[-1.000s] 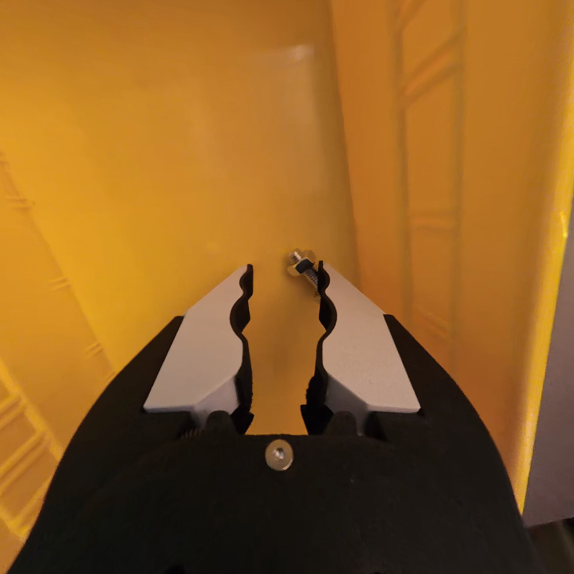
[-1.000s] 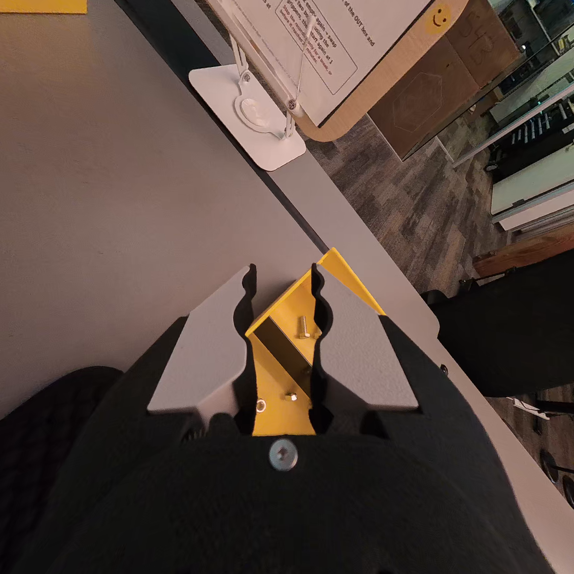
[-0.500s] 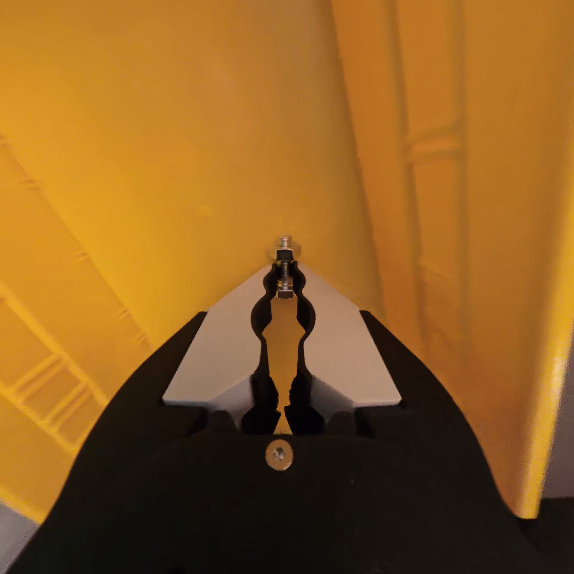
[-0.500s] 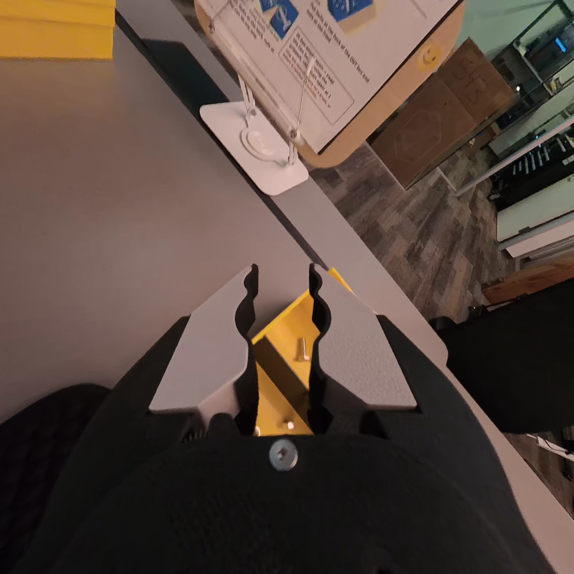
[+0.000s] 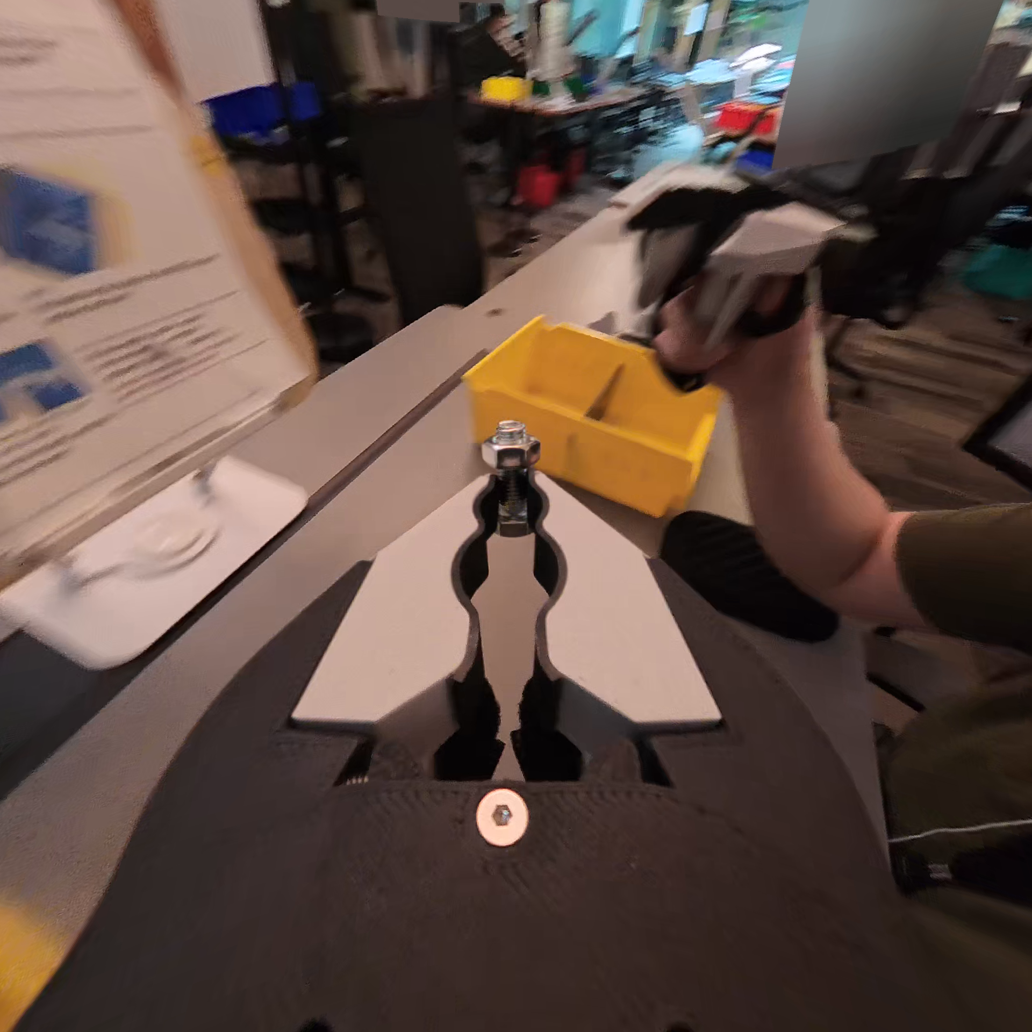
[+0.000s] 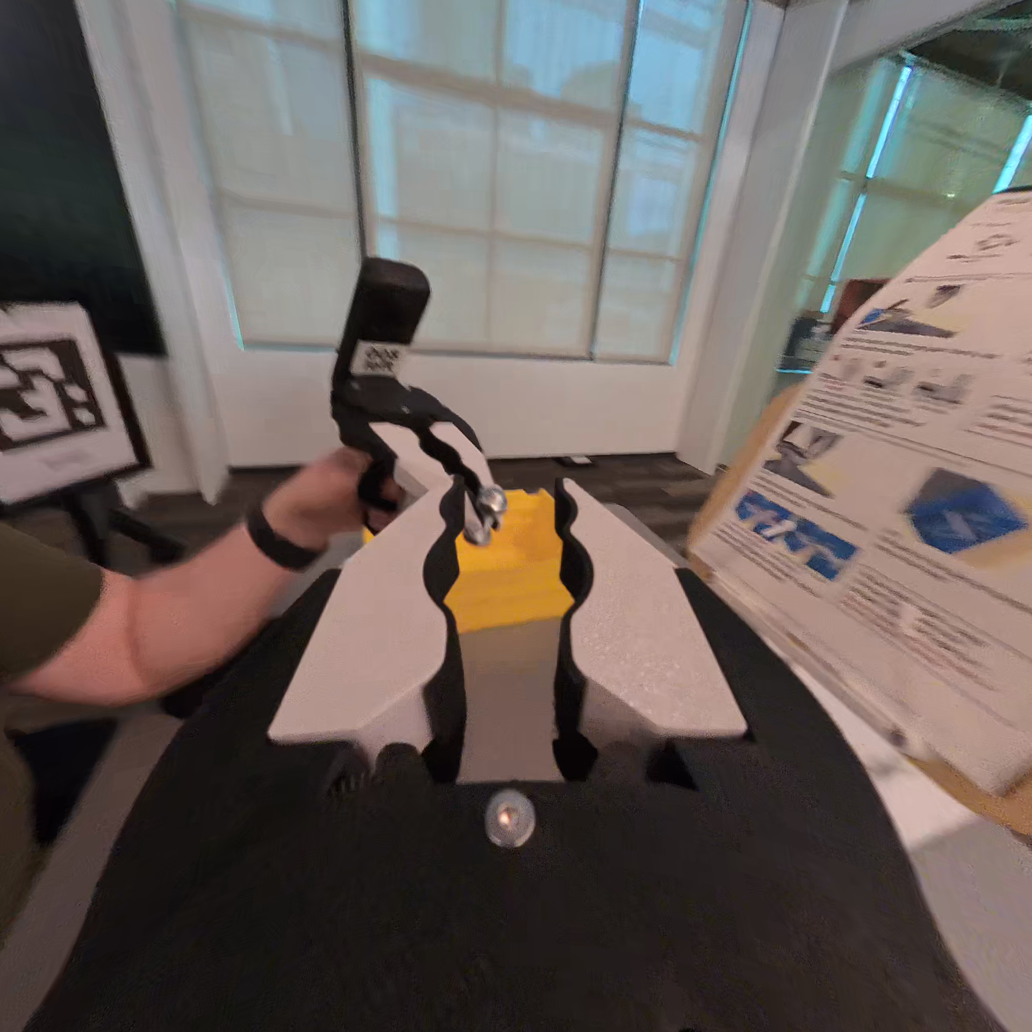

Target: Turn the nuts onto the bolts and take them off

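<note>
Left tool [image 5: 511, 505] is clamping the silver threaded bolt [image 5: 509, 497] under its hex nut [image 5: 510, 451]; right tool [image 6: 505, 505] is gaping empty; a misaligned approach risks knocking the bolt loose.

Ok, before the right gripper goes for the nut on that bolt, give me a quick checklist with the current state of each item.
1. Left gripper shut on the bolt: ok.
2. Nut exposed beyond the fingers: ok.
3. Right gripper open and empty: ok.
4. Right gripper lined up on the nut: not ok, the nut sits off toward its left finger in the right wrist view.
5. Bolt held clear of the yellow bin: ok.
6. How far the nut is threaded on: cannot tell.
</note>
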Tool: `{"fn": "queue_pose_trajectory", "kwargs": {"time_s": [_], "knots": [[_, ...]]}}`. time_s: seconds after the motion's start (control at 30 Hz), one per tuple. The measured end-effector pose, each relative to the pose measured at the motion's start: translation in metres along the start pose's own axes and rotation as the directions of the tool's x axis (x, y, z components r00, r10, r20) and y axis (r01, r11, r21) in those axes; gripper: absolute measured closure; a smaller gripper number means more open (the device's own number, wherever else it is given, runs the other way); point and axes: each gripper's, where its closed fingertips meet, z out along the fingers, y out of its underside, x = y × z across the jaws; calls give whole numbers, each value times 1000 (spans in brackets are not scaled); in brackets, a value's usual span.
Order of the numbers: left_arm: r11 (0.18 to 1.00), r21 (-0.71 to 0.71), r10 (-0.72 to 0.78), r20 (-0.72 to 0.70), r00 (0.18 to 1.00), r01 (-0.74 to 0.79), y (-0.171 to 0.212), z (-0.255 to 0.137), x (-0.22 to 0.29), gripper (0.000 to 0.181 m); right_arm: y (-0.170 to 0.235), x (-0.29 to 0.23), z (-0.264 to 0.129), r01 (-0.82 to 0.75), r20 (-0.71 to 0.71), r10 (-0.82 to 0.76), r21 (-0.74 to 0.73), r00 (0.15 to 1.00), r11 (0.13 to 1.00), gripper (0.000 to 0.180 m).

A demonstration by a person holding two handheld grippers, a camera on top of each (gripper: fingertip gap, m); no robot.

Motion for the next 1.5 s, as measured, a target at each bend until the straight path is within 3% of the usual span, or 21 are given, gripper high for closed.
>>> {"fn": "queue_pose_trajectory", "kwargs": {"time_s": [0.13,0.27,0.37,1.0,1.17,1.27,1.5], "knots": [[998,58,40,-165,985,-31,-15,47,34,173,31,6,8,-116,67,119,-46,991,992,151],[999,53,20,-272,962,-6,-13,66,43,173,38,11,4,-193,141,192,-7,971,981,154],[998,61,11,-290,957,7,-9,66,40,173,43,13,5,-219,174,217,-8,961,976,168],[999,39,24,-352,936,-11,2,56,46,173,53,-4,14,-278,290,277,-39,916,960,173],[997,9,-62,-403,913,72,4,55,44,141,50,-5,13,-286,302,279,-24,912,958,172],[994,-4,-99,-454,885,109,6,55,47,132,48,-10,11,-279,334,270,-20,903,960,172],[995,-15,-90,-506,858,95,13,61,56,153,45,-9,7,-283,351,266,-2,898,959,172]]}}
